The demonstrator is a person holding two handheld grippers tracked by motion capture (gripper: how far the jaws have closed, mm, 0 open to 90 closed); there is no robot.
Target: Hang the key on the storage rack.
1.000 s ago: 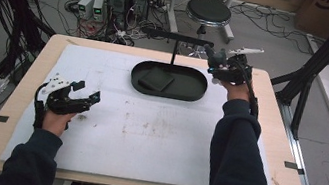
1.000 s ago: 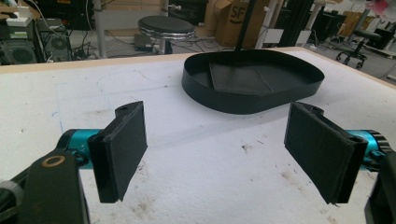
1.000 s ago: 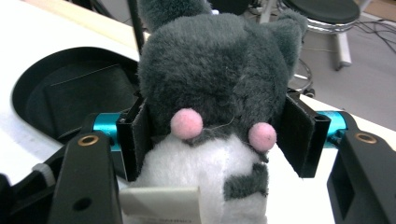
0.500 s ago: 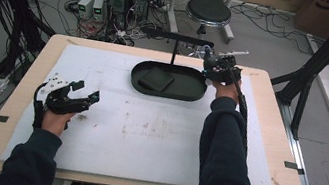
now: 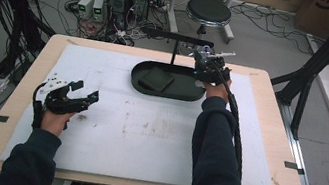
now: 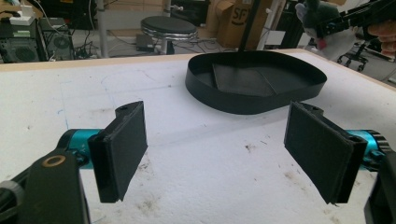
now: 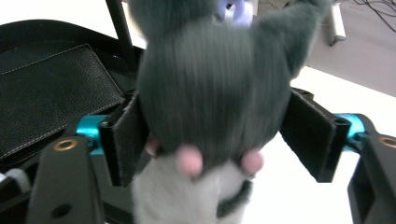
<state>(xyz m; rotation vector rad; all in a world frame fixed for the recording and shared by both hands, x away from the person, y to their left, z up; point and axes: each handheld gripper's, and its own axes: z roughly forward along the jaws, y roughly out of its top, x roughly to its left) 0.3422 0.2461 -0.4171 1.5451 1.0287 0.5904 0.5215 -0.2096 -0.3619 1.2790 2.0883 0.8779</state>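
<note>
- Right gripper [image 7: 212, 140]: jaws either side of a grey plush toy [image 7: 210, 93]; left pad touches it, right pad looks slightly off, so a firm pinch can't be confirmed.
- Toy is held up at far right end of black oval tray [image 5: 165, 91], beside the tray's upright post [image 5: 175, 51].
- A black leather piece [image 7: 51, 88] lies in the tray.
- Left gripper [image 6: 224, 154]: jaws spread wide, empty, low over white tabletop [image 5: 145, 135], well apart from tray, near left edge.

Your wooden table [image 5: 273, 98] carries a stained white mat [image 6: 196, 158], spread beneath your left jaws. Ahead of them, the black oval tray [image 6: 254, 100] sits on it.
</note>
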